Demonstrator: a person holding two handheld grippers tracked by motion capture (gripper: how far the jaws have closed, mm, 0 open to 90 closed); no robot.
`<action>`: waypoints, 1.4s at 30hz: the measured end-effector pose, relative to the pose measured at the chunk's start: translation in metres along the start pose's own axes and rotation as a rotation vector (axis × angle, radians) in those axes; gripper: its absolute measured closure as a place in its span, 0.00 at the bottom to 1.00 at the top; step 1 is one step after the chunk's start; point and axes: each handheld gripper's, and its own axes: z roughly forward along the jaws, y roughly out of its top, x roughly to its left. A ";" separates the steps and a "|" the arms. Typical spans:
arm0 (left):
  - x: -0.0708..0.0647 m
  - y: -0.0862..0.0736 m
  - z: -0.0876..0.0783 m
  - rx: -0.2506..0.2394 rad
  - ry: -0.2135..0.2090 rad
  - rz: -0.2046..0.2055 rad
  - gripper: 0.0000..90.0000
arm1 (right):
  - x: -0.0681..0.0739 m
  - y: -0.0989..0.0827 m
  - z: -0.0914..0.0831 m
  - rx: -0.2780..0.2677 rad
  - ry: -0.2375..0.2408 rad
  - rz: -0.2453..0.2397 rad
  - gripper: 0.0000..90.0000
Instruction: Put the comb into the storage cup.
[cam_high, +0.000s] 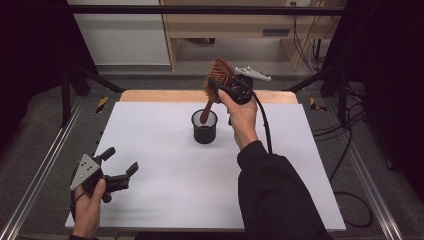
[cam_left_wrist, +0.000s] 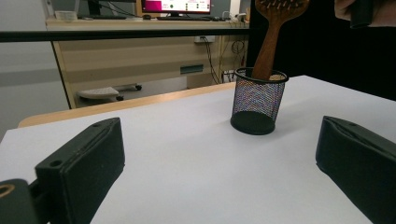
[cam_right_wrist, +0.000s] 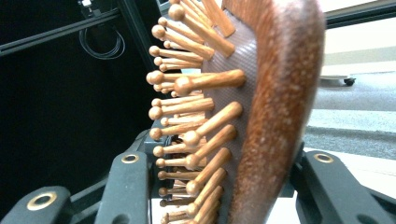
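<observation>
A wooden hairbrush with wooden pins stands tilted, its handle down inside a black mesh cup at the middle back of the white table. My right gripper is shut on the brush head above the cup. In the right gripper view the brush sits between the jaws of that gripper, pins toward one jaw and the smooth back against the other. My left gripper rests open near the front left corner, nothing between its jaws. The left gripper view faces the cup and the brush handle.
A wooden desk with a monitor stands beyond the table's far edge. Metal frame rails run along the left and right sides. Cables lie on the floor at the right.
</observation>
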 end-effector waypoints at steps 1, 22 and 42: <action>0.000 0.000 0.000 0.000 -0.002 0.000 0.02 | 0.000 0.000 0.000 0.001 0.001 -0.001 0.59; 0.000 -0.001 0.001 -0.001 -0.026 -0.006 0.01 | 0.001 -0.015 0.014 0.038 0.003 -0.021 0.59; -0.001 -0.001 0.002 0.010 -0.041 0.001 0.01 | -0.007 -0.039 0.020 0.067 0.000 0.003 0.58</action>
